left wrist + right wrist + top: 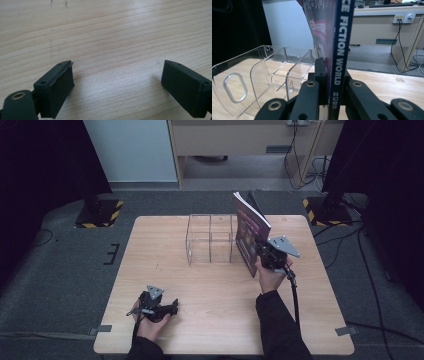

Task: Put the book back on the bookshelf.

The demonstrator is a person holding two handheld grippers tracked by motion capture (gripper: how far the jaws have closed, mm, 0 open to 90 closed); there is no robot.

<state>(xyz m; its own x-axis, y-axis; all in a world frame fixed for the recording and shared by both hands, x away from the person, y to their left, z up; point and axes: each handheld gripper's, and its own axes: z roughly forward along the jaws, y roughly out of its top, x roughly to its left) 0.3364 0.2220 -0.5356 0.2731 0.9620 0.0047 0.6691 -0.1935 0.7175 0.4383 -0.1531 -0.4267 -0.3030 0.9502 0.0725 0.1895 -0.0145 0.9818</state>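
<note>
- On the table (210, 285): one clear rack (210, 240), three slots.
- Just right of rack: one book (248, 227), upright, clamped in right gripper (261, 251).
- Near front edge: left gripper (172, 306), jaws wide, holding nothing.

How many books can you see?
1. The book stands upright, pinched at its spine by the right gripper, just right of the clear plastic rack. No others visible.
</note>
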